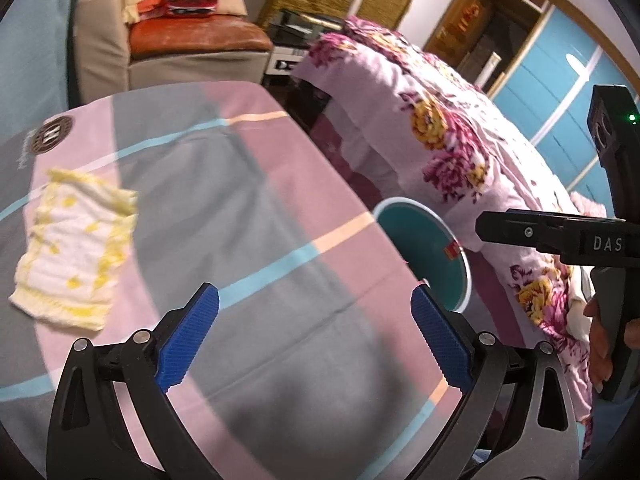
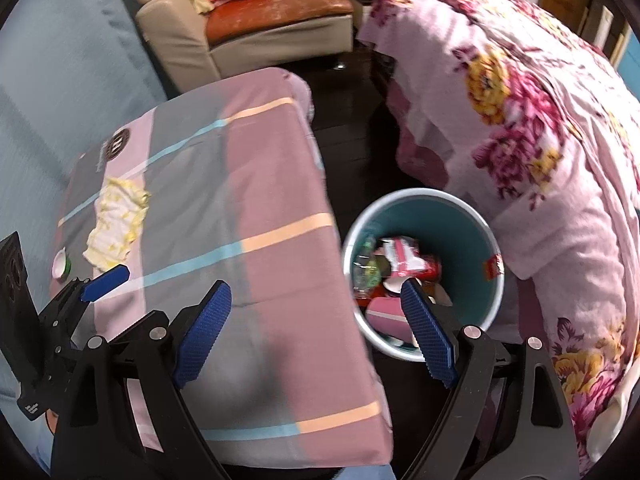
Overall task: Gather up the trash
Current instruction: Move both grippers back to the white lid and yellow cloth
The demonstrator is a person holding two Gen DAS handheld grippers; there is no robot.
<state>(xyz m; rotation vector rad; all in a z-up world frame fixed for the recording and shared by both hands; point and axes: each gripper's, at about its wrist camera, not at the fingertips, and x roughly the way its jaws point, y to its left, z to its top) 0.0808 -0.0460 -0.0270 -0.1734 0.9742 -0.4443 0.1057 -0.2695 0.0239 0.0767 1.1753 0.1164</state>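
Note:
A crumpled white-and-yellow cloth (image 1: 76, 252) lies on the pink-and-grey covered table (image 1: 248, 208), also in the right wrist view (image 2: 118, 224). A teal bin (image 2: 464, 224) on the dark floor right of the table holds several wrappers and bottles (image 2: 396, 268); its rim shows in the left wrist view (image 1: 424, 248). My left gripper (image 1: 316, 328) is open and empty above the table, right of the cloth; it shows in the right wrist view (image 2: 96, 280). My right gripper (image 2: 316, 320) is open and empty over the table's right edge, one finger above the bin. A small white-and-green lid (image 2: 62, 266) lies near the cloth.
A floral pink blanket (image 2: 540, 140) covers furniture right of the bin. A beige armchair (image 2: 248, 28) with an orange seat and bags stands at the back. Blue fabric (image 2: 60, 80) is on the left. The right gripper's body (image 1: 580, 236) shows at the right in the left view.

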